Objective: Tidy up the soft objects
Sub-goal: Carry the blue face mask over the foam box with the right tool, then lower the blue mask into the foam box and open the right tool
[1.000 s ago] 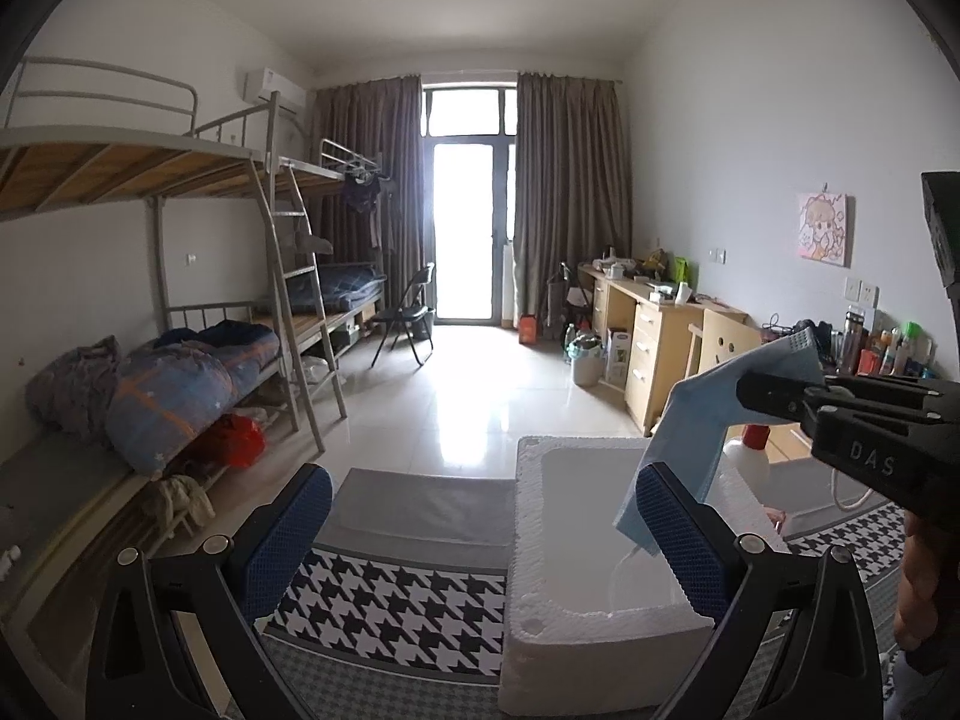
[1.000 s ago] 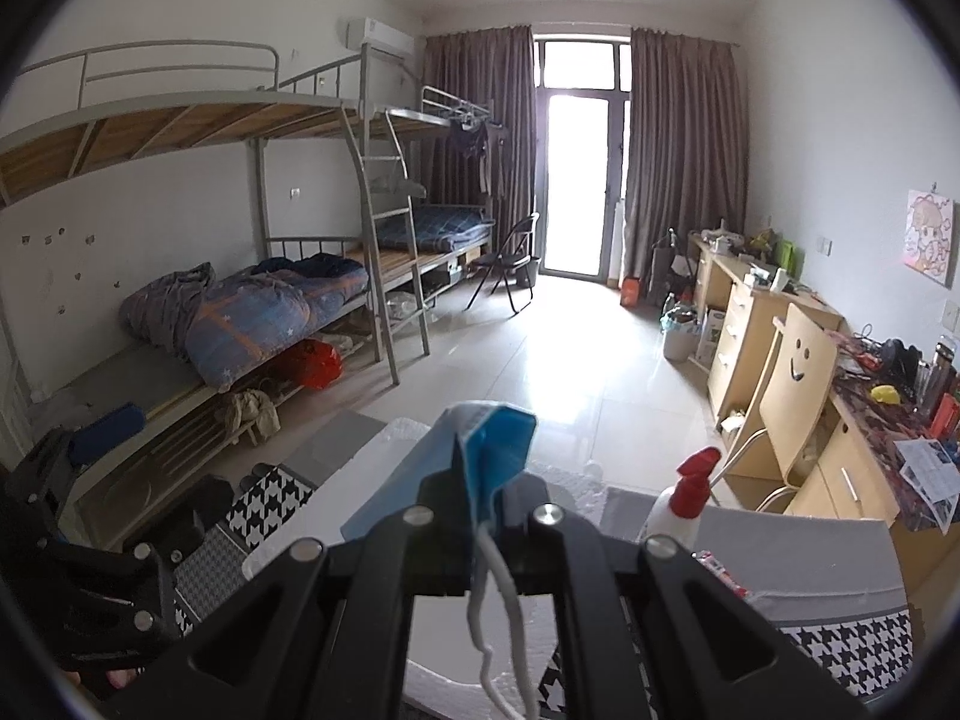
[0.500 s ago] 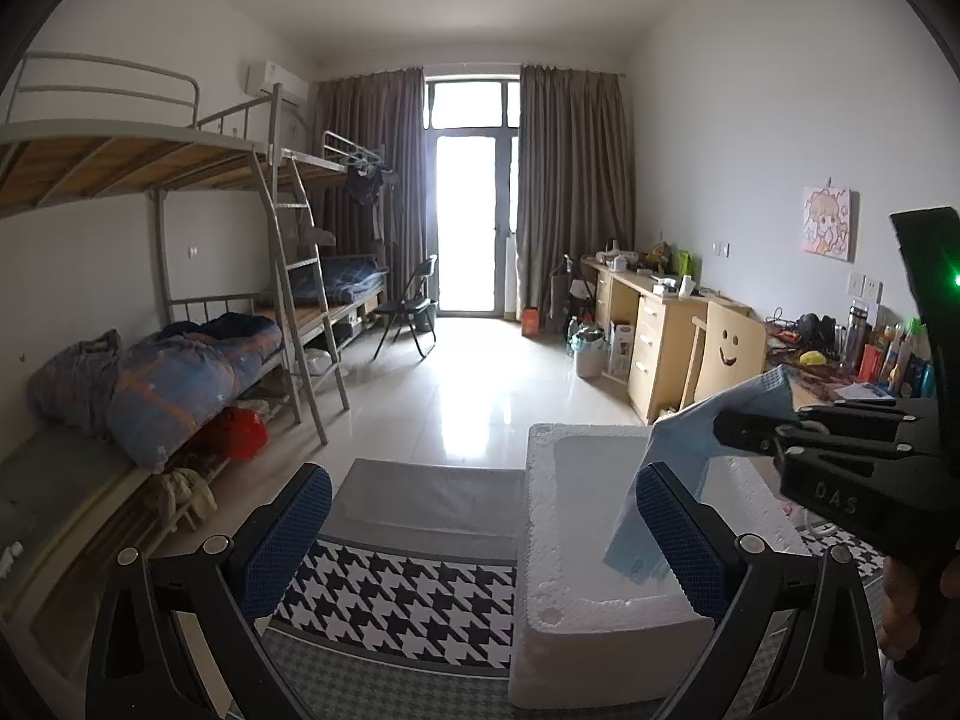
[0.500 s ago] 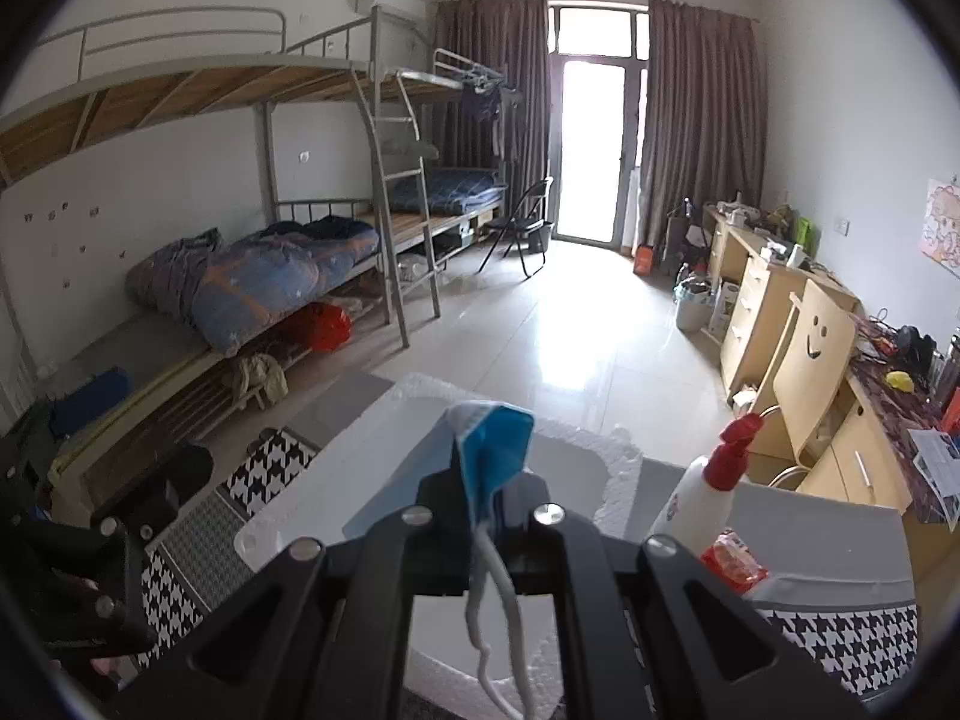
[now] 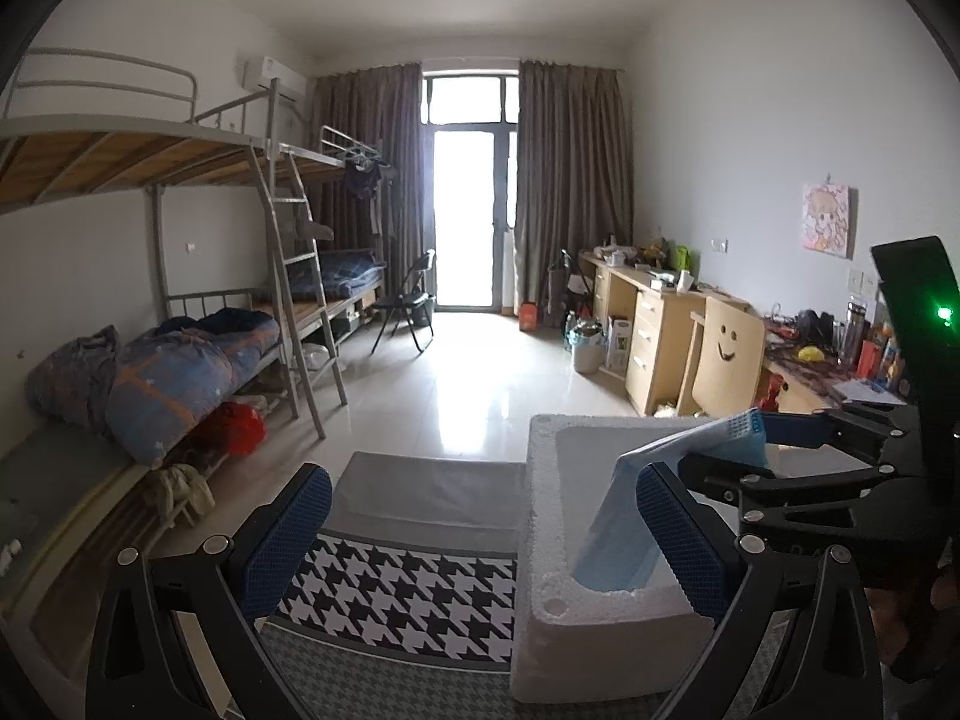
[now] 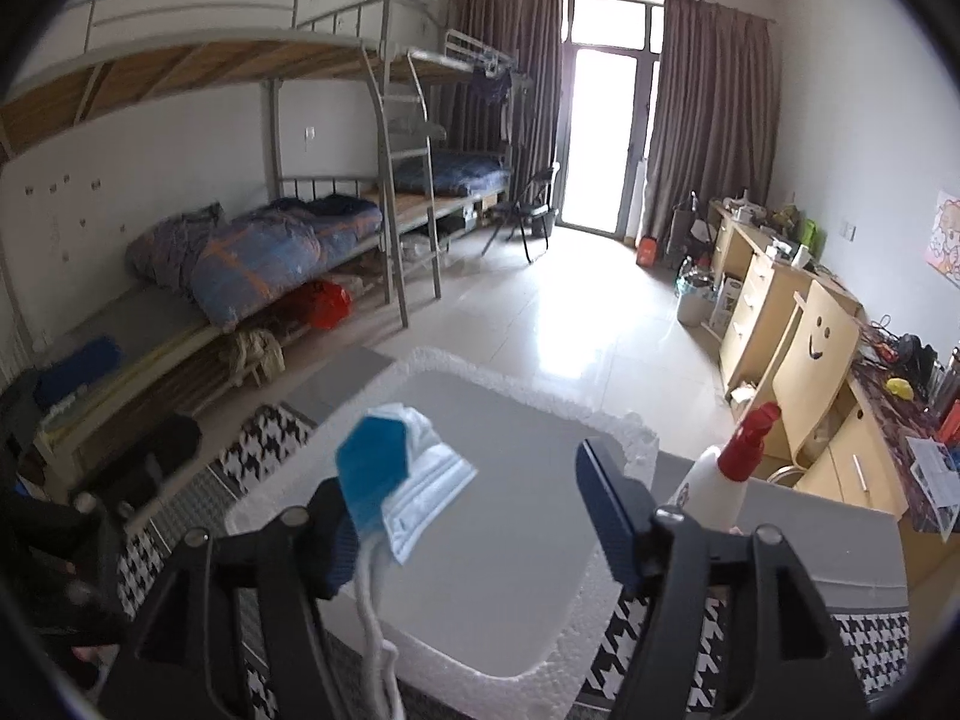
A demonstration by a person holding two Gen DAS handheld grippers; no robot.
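Observation:
A blue and white face mask (image 6: 408, 480) hangs against my right gripper's left finger over a white foam box (image 6: 510, 540); its ear loops dangle below. My right gripper (image 6: 474, 516) is open, jaws wide apart. In the left wrist view the mask (image 5: 624, 516) droops into the foam box (image 5: 546, 540), with the right gripper (image 5: 780, 450) above it. My left gripper (image 5: 480, 540) is open and empty, to the left of the box above a houndstooth cloth (image 5: 408, 594).
A white spray bottle with a red trigger (image 6: 720, 474) stands right of the box on a grey surface. Bunk beds with bedding (image 5: 180, 372) line the left wall. Wooden desks and a smiley-face chair (image 5: 720, 354) stand on the right.
My right gripper has opened and let go of the mask, which now slumps off its left finger toward the box. It also moved lower over the box. The left gripper barely moved.

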